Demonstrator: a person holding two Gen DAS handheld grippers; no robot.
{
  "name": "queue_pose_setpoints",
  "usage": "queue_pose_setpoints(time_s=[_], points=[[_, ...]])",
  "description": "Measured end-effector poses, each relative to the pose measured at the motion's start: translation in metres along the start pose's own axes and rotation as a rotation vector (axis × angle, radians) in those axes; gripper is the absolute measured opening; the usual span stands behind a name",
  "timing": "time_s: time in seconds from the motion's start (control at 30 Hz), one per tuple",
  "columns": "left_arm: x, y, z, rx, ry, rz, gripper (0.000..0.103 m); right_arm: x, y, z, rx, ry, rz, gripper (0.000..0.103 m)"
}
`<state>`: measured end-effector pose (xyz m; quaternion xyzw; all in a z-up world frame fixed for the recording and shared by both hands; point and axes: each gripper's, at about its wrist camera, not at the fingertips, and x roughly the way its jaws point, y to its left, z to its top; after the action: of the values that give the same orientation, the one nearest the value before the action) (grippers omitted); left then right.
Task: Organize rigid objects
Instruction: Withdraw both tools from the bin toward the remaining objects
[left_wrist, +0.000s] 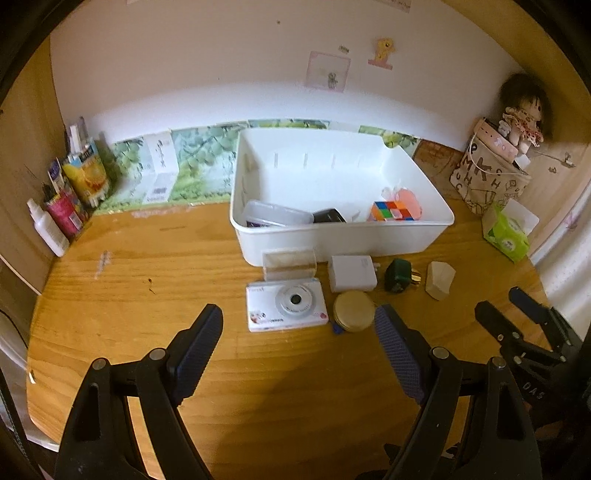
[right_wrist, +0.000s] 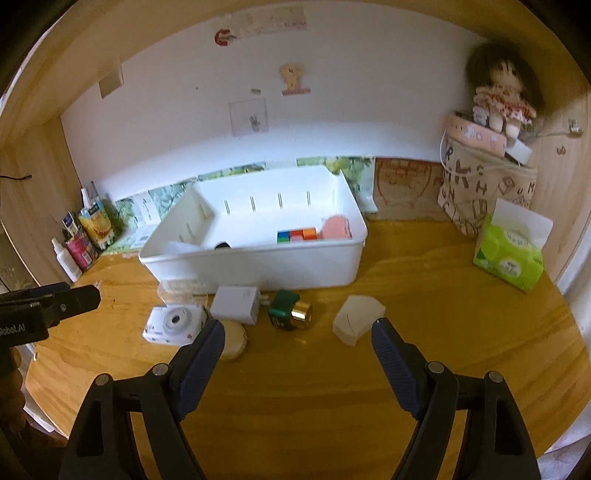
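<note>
left gripper (left_wrist: 299, 325): fingers spread wide, holding nothing, above the wooden surface (left_wrist: 147, 295) short of the row of loose items; its tip also shows at the left edge of the right wrist view (right_wrist: 74, 299)
right gripper (right_wrist: 298, 332): fingers spread wide and empty, over the surface with the green item and the pale block beyond them; seen at the right of the left wrist view (left_wrist: 517, 306)
white bin (left_wrist: 332, 236): open-topped, on the surface near the back wall; inside are a colour cube (left_wrist: 388, 211), a pink object (left_wrist: 408, 197), a clear lidded box (left_wrist: 277, 216) and a dark item (left_wrist: 328, 216)
camera (left_wrist: 286, 304): white, lying flat with its lens up, just in front of the bin, beyond the left gripper's fingers
clear case (left_wrist: 290, 264): between the camera and the bin wall
round tin (left_wrist: 354, 310): gold-coloured lid, just right of the camera, near the left gripper's right finger
white charger (left_wrist: 352, 273): flat on the surface, prongs toward the right, close to the bin
green item (right_wrist: 290, 314): dark green with a gold end, lying on its side just right of the charger
pale block (right_wrist: 356, 319): angular, off-white, right of the green item, apart from the bin
tissue pack (right_wrist: 509, 254): green, at the right side of the surface
doll (right_wrist: 498, 99): sits atop a printed bag (right_wrist: 480, 195) in the back right corner
bottles and cartons (left_wrist: 70, 192): clustered at the back left
</note>
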<state>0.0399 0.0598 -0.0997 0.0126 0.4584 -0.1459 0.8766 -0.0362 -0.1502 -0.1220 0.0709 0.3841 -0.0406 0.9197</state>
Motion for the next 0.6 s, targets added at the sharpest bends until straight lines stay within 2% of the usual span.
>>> queue_pose_setpoints(time_s=[0.6], points=[[0.028, -0.040, -0.009, 0.021, 0.140, 0.033, 0.086, 0.024, -0.037, -0.011, 0.016, 0.105, 0.050, 0.082]])
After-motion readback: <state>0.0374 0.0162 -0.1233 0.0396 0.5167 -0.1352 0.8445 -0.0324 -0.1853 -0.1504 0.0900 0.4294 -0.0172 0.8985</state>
